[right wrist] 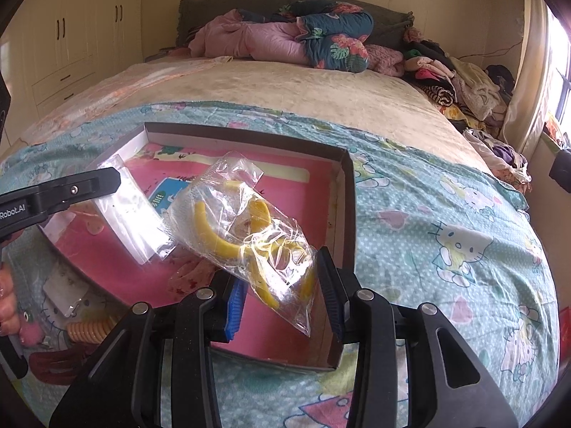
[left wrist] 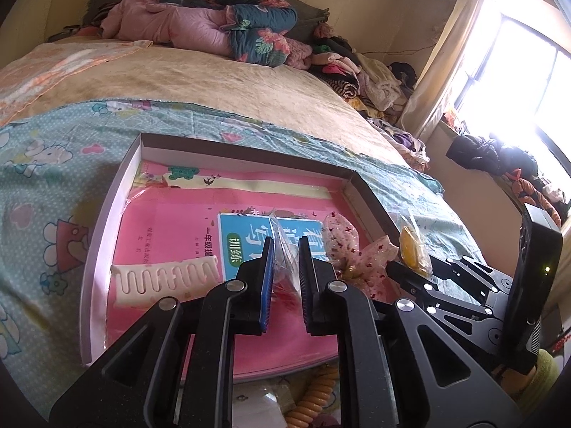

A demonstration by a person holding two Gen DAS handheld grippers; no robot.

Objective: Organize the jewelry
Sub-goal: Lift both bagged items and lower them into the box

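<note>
Right now both tools hang over the shallow open cardboard box [right wrist: 348, 192] on the bed's cartoon-cat printed teal sheet [right wrist: 446, 214], each carrying a packet. Right tool [right wrist: 285, 306] is clenched on a crinkly clear plastic bag holding yellow curved hair clips [right wrist: 246, 228]; the bag sticks up and away from the jaws, long axis slanting toward the box's far left corner, its free end above the pink booklet lining the box floor [right wrist: 296, 192]. Left tool [left wrist: 286, 278] is nearly closed on a small flat clear plastic packet [left wrist: 283, 249] with something red low in it, too blurred to name. The yellow-clip bag sits over the box's right wall side, so the right hand looks nearer that edge; a drop likely just needs lowering inward. Floral fabric bow [left wrist: 357, 253] and cream wavy plastic comb [left wrist: 164, 278] already lie inside the box.
</note>
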